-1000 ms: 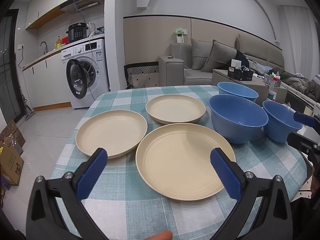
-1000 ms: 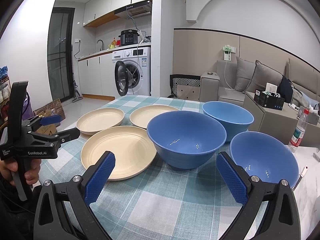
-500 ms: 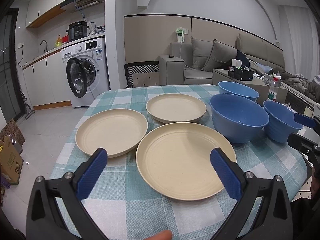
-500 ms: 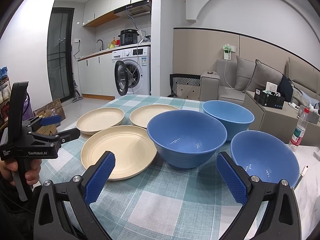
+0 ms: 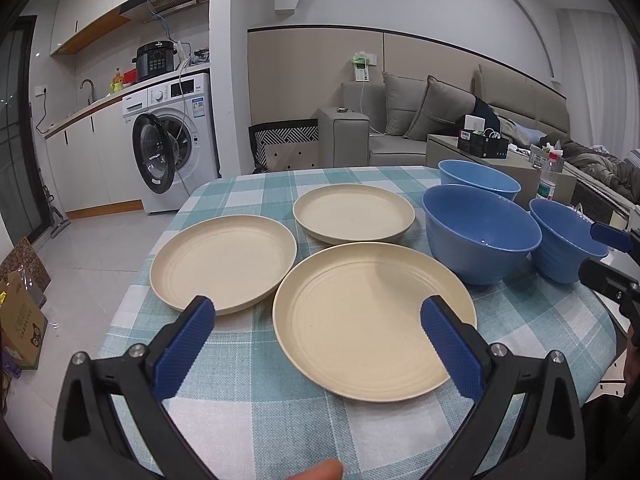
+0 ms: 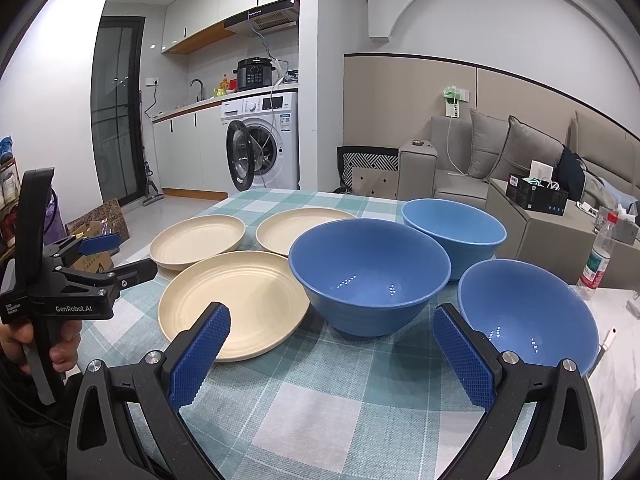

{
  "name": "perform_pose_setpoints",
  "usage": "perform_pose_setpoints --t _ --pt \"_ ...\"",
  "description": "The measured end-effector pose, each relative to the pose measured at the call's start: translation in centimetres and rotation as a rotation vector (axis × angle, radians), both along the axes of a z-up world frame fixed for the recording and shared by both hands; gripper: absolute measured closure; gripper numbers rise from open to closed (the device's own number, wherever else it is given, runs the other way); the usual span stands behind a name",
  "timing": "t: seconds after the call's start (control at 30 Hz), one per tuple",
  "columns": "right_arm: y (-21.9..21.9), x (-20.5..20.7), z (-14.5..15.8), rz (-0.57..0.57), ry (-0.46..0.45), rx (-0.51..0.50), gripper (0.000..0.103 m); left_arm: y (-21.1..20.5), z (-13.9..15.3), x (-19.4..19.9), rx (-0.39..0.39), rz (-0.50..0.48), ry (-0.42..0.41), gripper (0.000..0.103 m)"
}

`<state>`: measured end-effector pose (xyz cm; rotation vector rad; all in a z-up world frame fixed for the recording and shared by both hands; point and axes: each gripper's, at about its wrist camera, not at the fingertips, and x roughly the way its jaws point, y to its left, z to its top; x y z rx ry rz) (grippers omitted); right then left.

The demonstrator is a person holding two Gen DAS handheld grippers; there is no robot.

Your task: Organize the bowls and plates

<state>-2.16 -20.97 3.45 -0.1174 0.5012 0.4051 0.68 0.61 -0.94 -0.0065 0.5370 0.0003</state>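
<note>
Nothing moved; bowls (image 6: 370,276) and plates (image 5: 374,322) empty; grippers (image 5: 318,338) agape.

The left hand-held gripper (image 5: 318,326) is held level with its two blue-padded fingers (image 5: 185,346) spread wide apart, holding nothing. The right hand-held gripper (image 6: 330,338) is likewise level, its fingers (image 6: 200,356) wide apart and empty. A hand (image 6: 24,346) grips the left one's handle from below.
</note>
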Motion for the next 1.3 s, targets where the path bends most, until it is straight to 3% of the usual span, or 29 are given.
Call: perform_pose_setpoints --t 0.5,1.1,1.3 --pt "-0.1 2.1 0.8 -0.015 0.015 -0.022 0.000 1.1 0.0 2.0 -0.036 -0.002 0.039 0.000" --pt "0.6 5.0 3.4 -0.008 -0.004 -0.061 0.000 3.4 2.1 4.0 -0.014 0.053 -0.033 0.000" --pt "1.2 6.2 4.3 0.008 0.008 -0.059 0.000 4.0 2.9 4.8 -0.032 0.044 -0.022 0.000"
